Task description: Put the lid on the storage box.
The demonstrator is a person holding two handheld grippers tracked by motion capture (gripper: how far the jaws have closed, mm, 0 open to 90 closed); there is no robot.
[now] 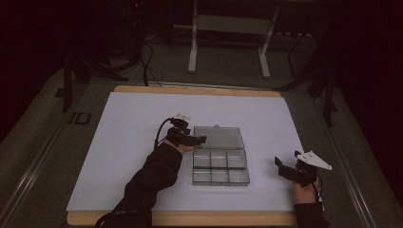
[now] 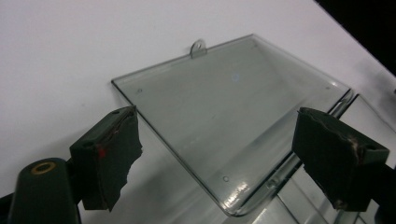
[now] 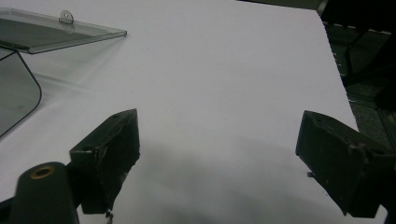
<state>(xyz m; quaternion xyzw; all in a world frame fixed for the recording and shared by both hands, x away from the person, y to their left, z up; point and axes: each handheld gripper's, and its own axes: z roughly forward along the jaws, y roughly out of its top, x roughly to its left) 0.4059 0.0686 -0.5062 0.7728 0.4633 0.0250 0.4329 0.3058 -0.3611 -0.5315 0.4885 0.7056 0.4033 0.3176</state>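
A clear plastic compartment box lies open on the white sheet, its lid folded back flat toward the far side. My left gripper is at the lid's left edge, pointing right. In the left gripper view, the left gripper has its jaws wide apart, with the near corner of the lid between them and the pads clear of it. My right gripper rests to the right of the box. Its jaws stand open over bare sheet.
The lid has a small hanging tab on its far edge. The sheet lies on a wooden board that shows at the far and near edges. A white metal stand and cables are on the floor beyond the table.
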